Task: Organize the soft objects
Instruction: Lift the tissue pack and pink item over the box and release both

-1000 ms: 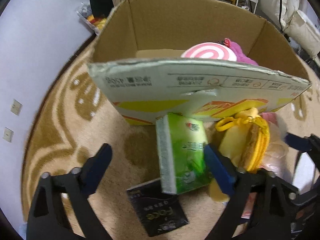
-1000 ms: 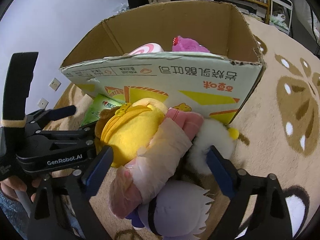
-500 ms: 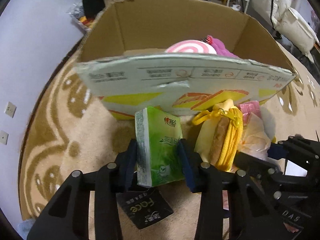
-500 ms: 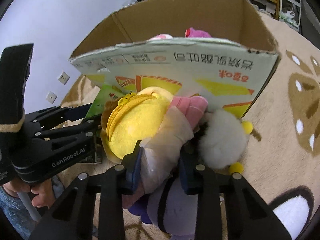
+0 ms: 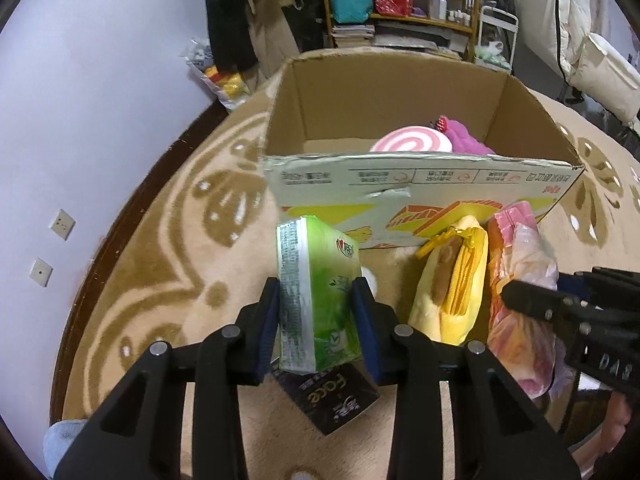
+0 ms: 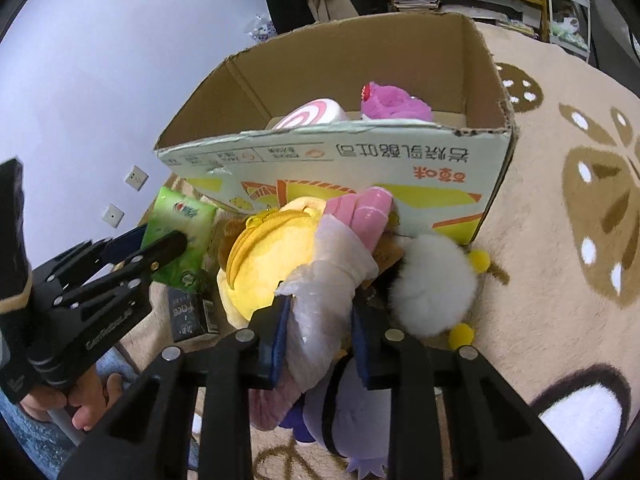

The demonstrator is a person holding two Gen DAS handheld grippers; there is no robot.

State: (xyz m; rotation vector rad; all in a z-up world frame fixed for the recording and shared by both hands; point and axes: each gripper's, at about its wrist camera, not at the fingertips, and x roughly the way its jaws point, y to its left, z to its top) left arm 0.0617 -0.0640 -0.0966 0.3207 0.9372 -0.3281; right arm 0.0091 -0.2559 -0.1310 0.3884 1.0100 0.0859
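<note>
My left gripper (image 5: 316, 312) is shut on a green tissue pack (image 5: 316, 292) and holds it above the rug, in front of the open cardboard box (image 5: 400, 184). The pack also shows in the right wrist view (image 6: 180, 236). My right gripper (image 6: 320, 320) is shut on a pink item wrapped in clear plastic (image 6: 336, 276), also lifted before the box (image 6: 360, 160). A yellow zip pouch (image 6: 272, 252) sits beside it. Inside the box lie a pink swirl plush (image 5: 412, 144) and a purple plush (image 5: 464, 140).
A black "face" packet (image 5: 332, 396) lies on the beige patterned rug (image 5: 180, 264). A white pom-pom plush (image 6: 432, 284) and a lilac plush (image 6: 360, 420) lie below my right gripper. A wall stands at the left, shelves behind the box.
Both grippers closed from wide open, the left on the tissue pack and the right on the wrapped pink item, and both have lifted and drawn back from the box.
</note>
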